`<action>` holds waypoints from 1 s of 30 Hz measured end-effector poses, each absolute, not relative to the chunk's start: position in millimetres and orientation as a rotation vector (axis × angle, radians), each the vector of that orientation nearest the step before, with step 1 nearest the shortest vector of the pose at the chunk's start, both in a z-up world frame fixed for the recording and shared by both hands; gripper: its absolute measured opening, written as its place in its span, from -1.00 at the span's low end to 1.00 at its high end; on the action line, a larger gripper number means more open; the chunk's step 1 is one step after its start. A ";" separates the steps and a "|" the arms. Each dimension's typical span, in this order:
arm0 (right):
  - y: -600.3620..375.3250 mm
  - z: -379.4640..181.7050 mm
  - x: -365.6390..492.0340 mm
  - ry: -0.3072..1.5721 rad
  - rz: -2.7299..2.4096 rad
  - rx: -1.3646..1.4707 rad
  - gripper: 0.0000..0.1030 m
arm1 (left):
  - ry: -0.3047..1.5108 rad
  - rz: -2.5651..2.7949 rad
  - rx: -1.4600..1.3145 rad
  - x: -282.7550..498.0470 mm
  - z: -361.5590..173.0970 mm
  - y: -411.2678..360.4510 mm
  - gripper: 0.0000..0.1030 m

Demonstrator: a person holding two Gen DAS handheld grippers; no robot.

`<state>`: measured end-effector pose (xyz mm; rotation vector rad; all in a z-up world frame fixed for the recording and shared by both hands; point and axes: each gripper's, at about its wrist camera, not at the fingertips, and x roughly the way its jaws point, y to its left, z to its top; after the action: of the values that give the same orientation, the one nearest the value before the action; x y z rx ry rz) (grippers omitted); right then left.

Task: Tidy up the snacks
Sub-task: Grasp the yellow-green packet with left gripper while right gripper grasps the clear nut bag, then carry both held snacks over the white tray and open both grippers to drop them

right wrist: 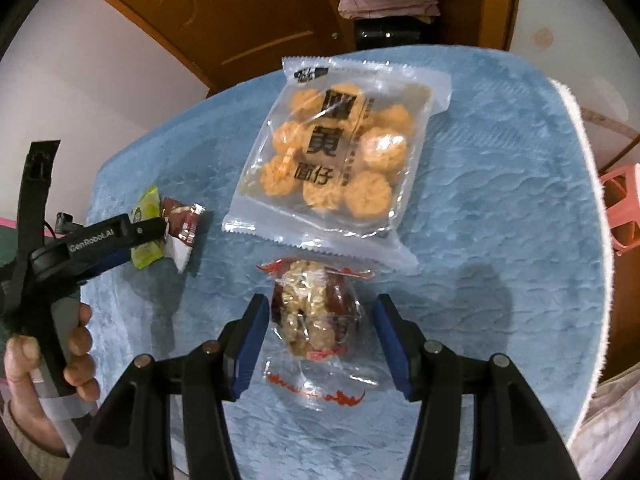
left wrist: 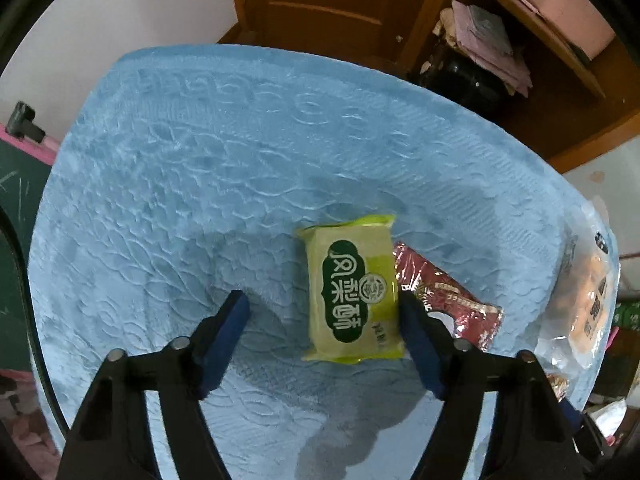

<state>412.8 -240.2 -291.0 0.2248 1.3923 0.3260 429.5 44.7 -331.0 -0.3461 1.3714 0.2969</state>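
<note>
Early stage, nothing held. Right gripper [right wrist: 322, 344] wide open around date-walnut pack [right wrist: 316, 316], low centre. Left gripper [left wrist: 322, 320] wide open beside green pastry pack [left wrist: 354, 292], touching red packet [left wrist: 448, 300]. Farther up — cracker bag [right wrist: 336, 152] alone on blue tabletop [right wrist: 500, 208]. Grouping mostly undone.

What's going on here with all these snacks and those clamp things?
A person is sorting snacks on a blue cloth, holding a tool in each hand. The left tool is open beside a green pastry pack, which partly covers a dark red packet. The right tool is open around a clear-wrapped walnut-date snack. A bag of round orange biscuits lies beyond.
</note>
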 end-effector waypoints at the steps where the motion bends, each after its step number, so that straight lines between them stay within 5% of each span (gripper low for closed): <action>1: -238.9 -291.7 412.5 1.387 0.329 0.221 0.07 | 1.360 0.298 -0.345 427.2 -330.8 45.7 0.21; 4: -234.5 -292.3 408.8 1.373 0.336 0.188 0.06 | 1.341 0.294 -0.284 418.1 -325.1 44.1 -0.26; 8: -228.8 -290.3 401.6 1.359 0.367 0.199 -0.22 | 1.348 0.312 -0.272 407.4 -321.9 51.5 -0.28; 16: -242.5 -273.2 385.6 1.363 0.367 0.239 -0.26 | 1.333 0.296 -0.222 363.0 -283.9 56.9 -0.28; 30: -268.2 -145.3 273.2 1.202 0.375 0.298 -0.26 | 1.163 0.206 -0.151 229.1 -114.9 88.6 -0.28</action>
<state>273.2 -268.2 -145.3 0.2976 1.2016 0.3748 229.1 88.6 -114.9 -0.1510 1.1632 0.2061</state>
